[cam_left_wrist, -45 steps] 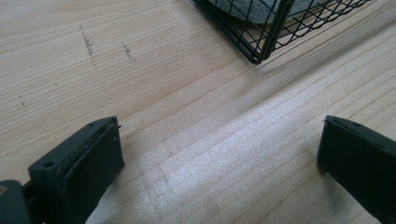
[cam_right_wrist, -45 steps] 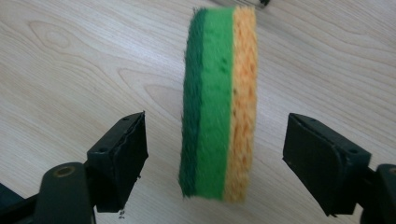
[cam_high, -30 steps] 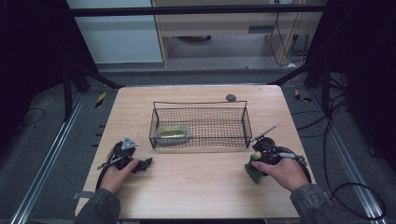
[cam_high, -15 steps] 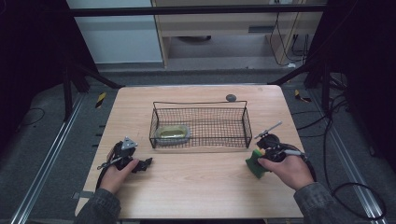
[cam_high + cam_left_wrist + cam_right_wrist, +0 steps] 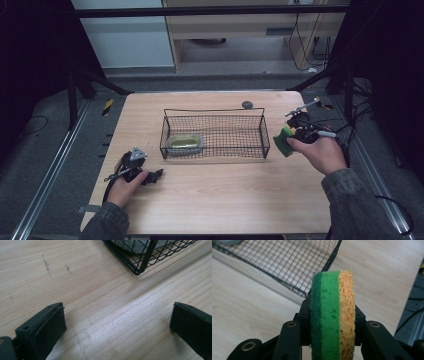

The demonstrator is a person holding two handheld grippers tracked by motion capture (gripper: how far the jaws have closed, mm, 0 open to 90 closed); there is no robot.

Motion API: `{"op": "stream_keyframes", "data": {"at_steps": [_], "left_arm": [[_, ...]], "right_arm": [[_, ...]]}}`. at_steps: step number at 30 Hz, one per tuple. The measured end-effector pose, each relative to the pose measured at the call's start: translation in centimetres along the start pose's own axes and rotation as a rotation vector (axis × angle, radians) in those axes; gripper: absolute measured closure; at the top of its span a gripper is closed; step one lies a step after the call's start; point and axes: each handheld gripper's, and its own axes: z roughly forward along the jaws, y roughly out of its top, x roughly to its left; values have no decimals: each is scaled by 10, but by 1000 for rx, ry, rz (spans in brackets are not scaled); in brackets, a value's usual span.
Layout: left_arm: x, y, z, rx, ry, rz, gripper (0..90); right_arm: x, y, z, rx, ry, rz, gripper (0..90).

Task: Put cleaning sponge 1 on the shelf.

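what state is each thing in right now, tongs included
sponge: clamped on edge between the right tongs, lifted off the table
right tongs: shut on the sponge
left tongs: open, nothing between them, low over the table
wire basket: upright on the table, a wrapped item lying in its left end

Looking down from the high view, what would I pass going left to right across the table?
Left gripper → container in the wire basket → sponge in the right gripper.
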Motion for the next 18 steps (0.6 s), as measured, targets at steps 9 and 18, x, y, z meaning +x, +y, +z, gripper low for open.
{"op": "stream_keyframes", "data": {"at_steps": [9,18], "left_arm": [[0,0,0,0,0,0,0],[0,0,0,-1,0,0,0]], "right_arm": [[-2,27,-8,-44,-20,-16,642],[-3,43,-15,-77,-18,-20,642]]}}
